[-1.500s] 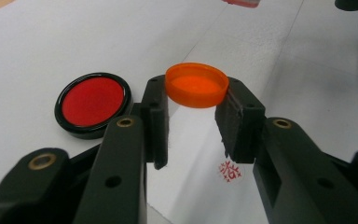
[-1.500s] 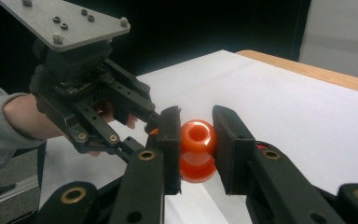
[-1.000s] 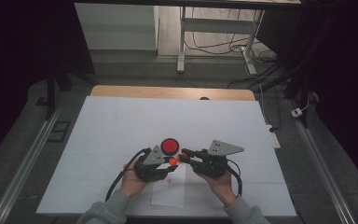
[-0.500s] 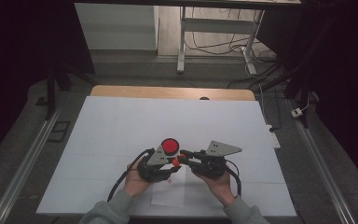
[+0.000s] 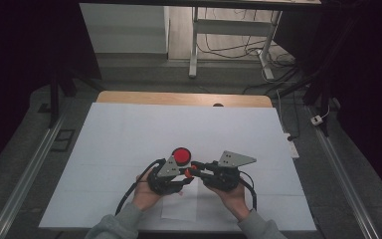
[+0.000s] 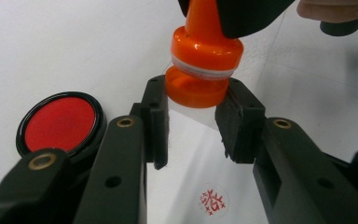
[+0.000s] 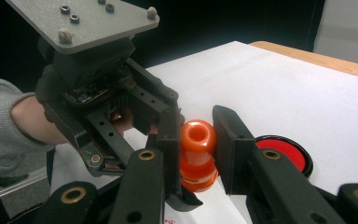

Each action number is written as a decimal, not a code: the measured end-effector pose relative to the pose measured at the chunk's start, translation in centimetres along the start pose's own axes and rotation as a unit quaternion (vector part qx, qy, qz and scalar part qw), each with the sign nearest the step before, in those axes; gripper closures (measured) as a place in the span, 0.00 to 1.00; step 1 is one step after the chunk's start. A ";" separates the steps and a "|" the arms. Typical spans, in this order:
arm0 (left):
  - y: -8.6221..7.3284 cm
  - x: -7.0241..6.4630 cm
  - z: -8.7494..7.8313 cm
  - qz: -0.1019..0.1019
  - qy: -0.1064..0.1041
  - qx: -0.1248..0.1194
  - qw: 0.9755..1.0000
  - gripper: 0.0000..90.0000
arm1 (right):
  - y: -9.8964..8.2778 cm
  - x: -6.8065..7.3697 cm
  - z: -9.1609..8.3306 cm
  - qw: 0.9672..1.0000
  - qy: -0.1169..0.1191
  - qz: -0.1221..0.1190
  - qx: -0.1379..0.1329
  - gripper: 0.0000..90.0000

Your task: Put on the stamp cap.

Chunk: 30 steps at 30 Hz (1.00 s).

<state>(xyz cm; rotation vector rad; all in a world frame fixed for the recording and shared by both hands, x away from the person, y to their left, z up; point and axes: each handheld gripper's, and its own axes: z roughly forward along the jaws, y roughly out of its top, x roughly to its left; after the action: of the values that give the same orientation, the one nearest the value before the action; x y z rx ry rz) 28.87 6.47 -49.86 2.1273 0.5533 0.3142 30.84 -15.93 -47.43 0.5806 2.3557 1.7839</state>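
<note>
An orange stamp point(image 5: 189, 172) hangs just above the table between both grippers. In the left gripper view my left gripper point(image 6: 196, 109) is shut on the stamp's wide lower part point(image 6: 196, 91), one pad on each side. The handle point(image 6: 203, 23) above it disappears into the other gripper's black jaws. In the right gripper view my right gripper point(image 7: 198, 135) is shut on the stamp's handle point(image 7: 196, 149), and the left gripper's grey plate point(image 7: 81, 18) sits close at the left. Under the stamp lies a white paper slip point(image 6: 186, 163) bearing a red stamped mark point(image 6: 213, 201).
A round black ink pad with a red face point(image 5: 181, 155) lies on the white table cover point(image 5: 129, 134) just beyond the grippers, and beside the left jaw point(image 6: 59, 122). The wooden far edge of the table point(image 5: 179, 98) shows past the cover. Metal rails run along both sides.
</note>
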 end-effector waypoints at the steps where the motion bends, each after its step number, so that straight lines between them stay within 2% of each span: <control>1: 0.0 0.0 0.0 0.000 0.000 0.000 1.000 0.72 | 0.0 0.0 0.0 1.000 0.000 0.000 0.000 0.80; 30: 0.1 -0.1 -0.2 0.002 -0.002 -0.008 1.000 0.72 | -0.2 0.0 0.2 1.000 0.001 0.001 0.005 0.80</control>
<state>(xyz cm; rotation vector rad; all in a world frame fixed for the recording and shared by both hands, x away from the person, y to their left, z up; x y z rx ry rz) 28.70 6.48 -49.64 2.1134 0.5442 0.3159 30.88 -15.84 -47.66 0.5822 2.3672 1.7758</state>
